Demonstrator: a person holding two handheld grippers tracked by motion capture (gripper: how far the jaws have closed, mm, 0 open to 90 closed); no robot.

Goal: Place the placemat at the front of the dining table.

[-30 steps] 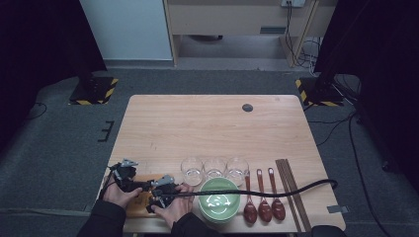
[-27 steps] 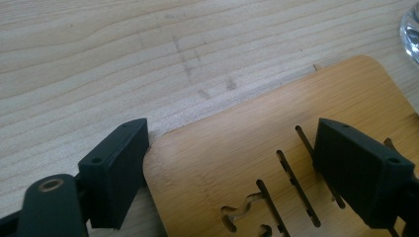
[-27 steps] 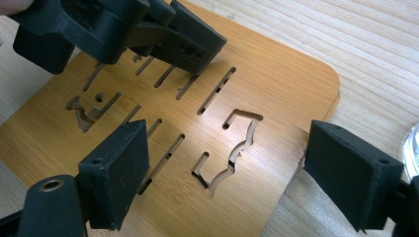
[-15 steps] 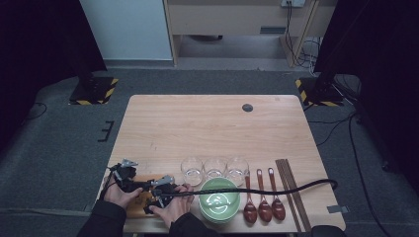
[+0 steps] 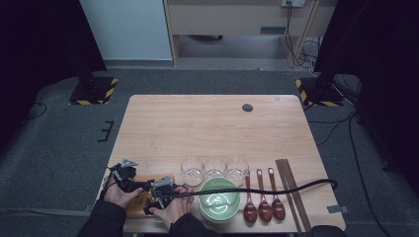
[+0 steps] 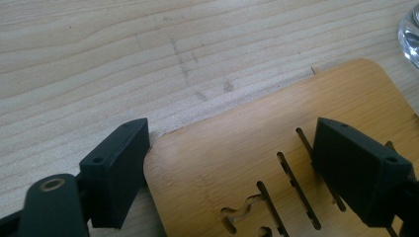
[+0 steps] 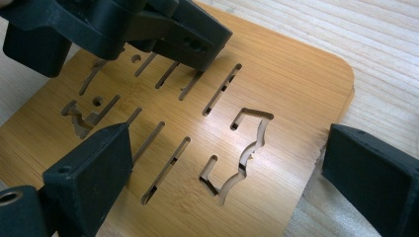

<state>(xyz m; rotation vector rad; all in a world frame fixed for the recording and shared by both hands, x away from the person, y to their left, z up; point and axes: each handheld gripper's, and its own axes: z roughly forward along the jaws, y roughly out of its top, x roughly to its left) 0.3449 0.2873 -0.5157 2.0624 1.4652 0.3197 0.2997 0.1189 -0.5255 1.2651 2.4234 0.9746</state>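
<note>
At the near left corner of the worktop [image 5: 207, 123] lies a flat bamboo board [image 7: 276, 94], cut through with narrow slots and a couple of shaped openings. Both hands work over it. Seen from the left gripper view, the left tongs [image 6: 227, 168] stand wide apart above one rounded corner of the board [image 6: 237, 148]: one jaw sits just off the board's edge, over the bare worktop [image 6: 99, 59], the other over the slots, and neither pad presses on anything. Seen from the right gripper view, the right tongs [image 7: 227, 163] have just been opening and now stand wide; one jaw hangs above the slotted part, the other just past the board's long edge, with the board between them but not gripped. The left tongs show at the top of that view, low over the far slots. From the high view, three clear glasses [image 5: 214, 168] stand in a row just right of the hands, a green bowl [image 5: 219, 201] sits in front of them, and three dark red spoons [image 5: 264, 197] and brown chopsticks [image 5: 292, 192] lie further right.
</note>
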